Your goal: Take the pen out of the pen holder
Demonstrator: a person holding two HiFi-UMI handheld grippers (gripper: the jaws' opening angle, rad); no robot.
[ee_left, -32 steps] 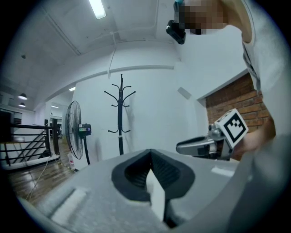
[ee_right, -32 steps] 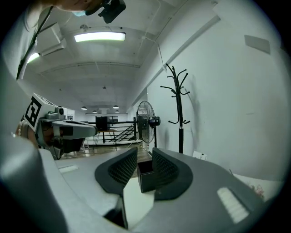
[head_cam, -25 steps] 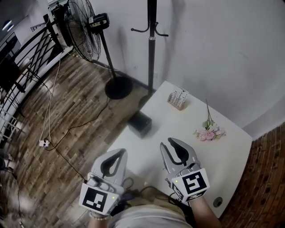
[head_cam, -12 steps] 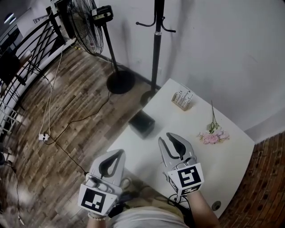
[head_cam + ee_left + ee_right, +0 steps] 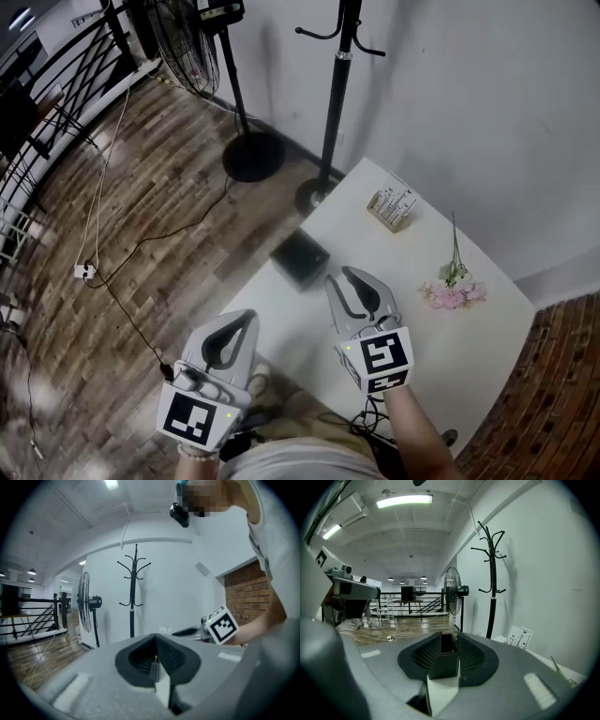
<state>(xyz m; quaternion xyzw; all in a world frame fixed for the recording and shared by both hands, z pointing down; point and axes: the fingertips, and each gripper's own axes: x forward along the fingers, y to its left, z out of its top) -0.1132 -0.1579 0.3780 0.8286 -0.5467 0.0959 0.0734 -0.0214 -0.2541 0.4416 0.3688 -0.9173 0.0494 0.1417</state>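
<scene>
The left gripper (image 5: 246,319) and the right gripper (image 5: 343,275) are built alike from pale grey plastic. Each has two curved fingers (image 5: 380,296) lined with black ribbed pads. Behind the fingers sits a marker cube (image 5: 380,357), white with black square patterns and a small green light at one top corner. Black cables (image 5: 364,424) loop just below that marker cube. The person wears a light grey short-sleeved shirt (image 5: 295,463).
</scene>
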